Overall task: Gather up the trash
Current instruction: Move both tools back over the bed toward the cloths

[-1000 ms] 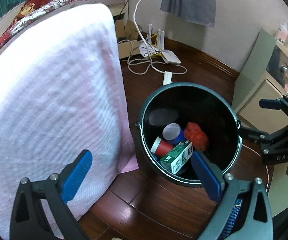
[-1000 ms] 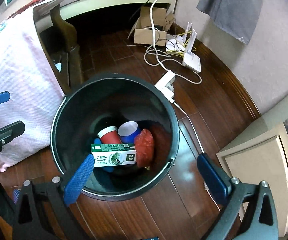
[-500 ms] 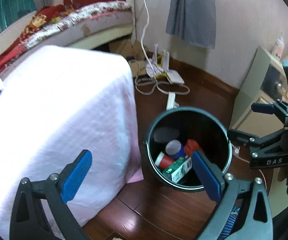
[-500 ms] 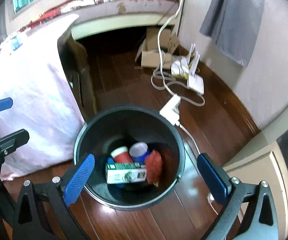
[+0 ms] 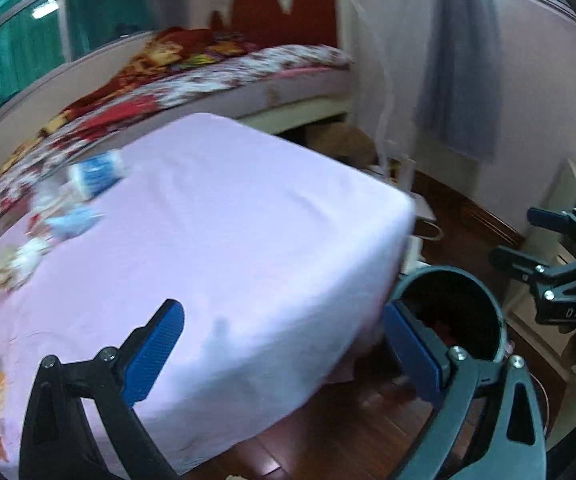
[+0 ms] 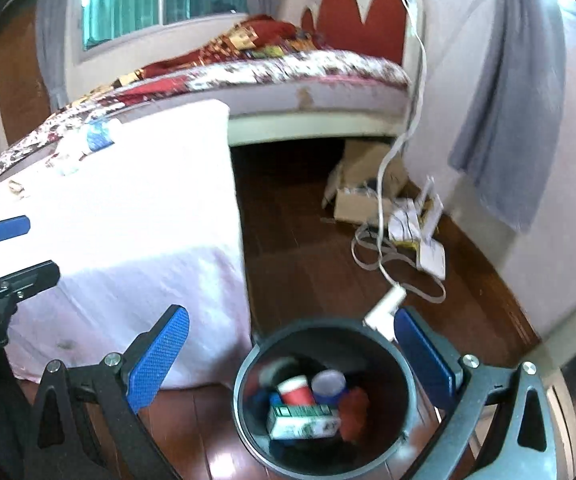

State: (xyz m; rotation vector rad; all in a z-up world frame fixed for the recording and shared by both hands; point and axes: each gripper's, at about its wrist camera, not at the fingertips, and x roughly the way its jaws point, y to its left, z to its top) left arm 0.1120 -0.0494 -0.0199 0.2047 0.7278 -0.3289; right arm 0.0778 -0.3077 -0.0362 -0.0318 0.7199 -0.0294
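A black bin (image 6: 248, 408) stands on the wood floor beside a table with a pink cloth (image 5: 248, 240). In the bin lie a green carton (image 6: 304, 422), a red cup (image 6: 297, 390), a blue cup (image 6: 328, 384) and a red wad (image 6: 354, 408). On the far left of the table lie a blue-and-white cup (image 5: 96, 174) and crumpled wrappers (image 5: 12, 262), blurred. My left gripper (image 5: 284, 350) is open and empty above the table's near corner. My right gripper (image 6: 288, 354) is open and empty above the bin. The bin also shows in the left wrist view (image 5: 484, 292).
A bed (image 6: 288, 72) with a patterned blanket runs along the back wall. A cardboard box (image 6: 364, 196), a router and white cables (image 6: 404, 256) lie on the floor by the wall. A grey cloth (image 6: 512, 112) hangs at the right. A cabinet (image 5: 568, 216) stands right of the bin.
Both grippers have risen and tilted up away from the bin. The left view now shows the table top with its trash; the bin has dropped to the lower edge of both views.
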